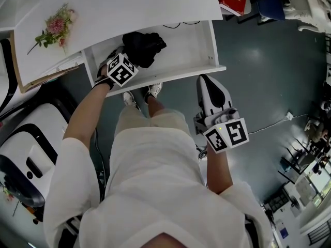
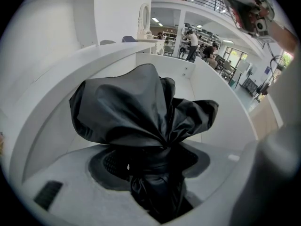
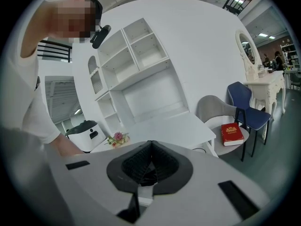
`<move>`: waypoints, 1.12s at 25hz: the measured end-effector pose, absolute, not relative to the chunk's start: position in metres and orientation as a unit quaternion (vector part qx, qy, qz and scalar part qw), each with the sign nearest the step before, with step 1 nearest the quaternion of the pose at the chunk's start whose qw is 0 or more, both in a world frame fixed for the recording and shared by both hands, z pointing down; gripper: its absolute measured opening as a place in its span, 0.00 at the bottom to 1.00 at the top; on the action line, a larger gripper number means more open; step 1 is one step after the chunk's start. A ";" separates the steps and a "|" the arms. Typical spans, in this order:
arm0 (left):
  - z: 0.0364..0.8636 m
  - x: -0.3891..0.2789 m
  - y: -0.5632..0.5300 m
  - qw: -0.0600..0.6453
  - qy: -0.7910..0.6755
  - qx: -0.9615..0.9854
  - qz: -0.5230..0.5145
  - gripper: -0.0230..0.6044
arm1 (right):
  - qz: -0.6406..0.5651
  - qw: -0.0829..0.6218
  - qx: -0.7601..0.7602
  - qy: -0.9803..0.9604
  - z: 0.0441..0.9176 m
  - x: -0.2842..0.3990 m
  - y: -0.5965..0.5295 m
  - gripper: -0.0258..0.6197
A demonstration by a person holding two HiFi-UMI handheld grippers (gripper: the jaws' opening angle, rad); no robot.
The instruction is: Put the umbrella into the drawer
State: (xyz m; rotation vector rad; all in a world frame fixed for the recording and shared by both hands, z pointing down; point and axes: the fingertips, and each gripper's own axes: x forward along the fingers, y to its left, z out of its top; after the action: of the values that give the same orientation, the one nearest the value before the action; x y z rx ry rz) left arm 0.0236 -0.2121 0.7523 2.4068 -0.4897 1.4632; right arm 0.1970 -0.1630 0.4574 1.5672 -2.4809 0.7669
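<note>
The black umbrella sits bunched inside the open white drawer, toward its left end and clear of the right wall. The left hand-held gripper reaches down into the drawer, and its jaws, partly spread, are clamped on the umbrella's folded fabric. The right hand-held gripper hangs outside the drawer, just off its front right corner above the floor, with its jaws pressed together and empty. A sprig of pink flowers lies near the left edge of the white surface above the drawer.
</note>
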 end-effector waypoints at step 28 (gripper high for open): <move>0.771 0.025 -0.220 0.073 -0.166 0.821 0.541 0.61 | 0.255 0.053 0.528 -0.808 0.462 0.202 -0.148 0.04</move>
State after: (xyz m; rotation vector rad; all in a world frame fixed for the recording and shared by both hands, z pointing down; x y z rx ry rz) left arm 0.0252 -0.2202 0.7713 2.4652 -0.4996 1.6256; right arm 0.2021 -0.1484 0.4617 1.6053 -2.4576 0.7764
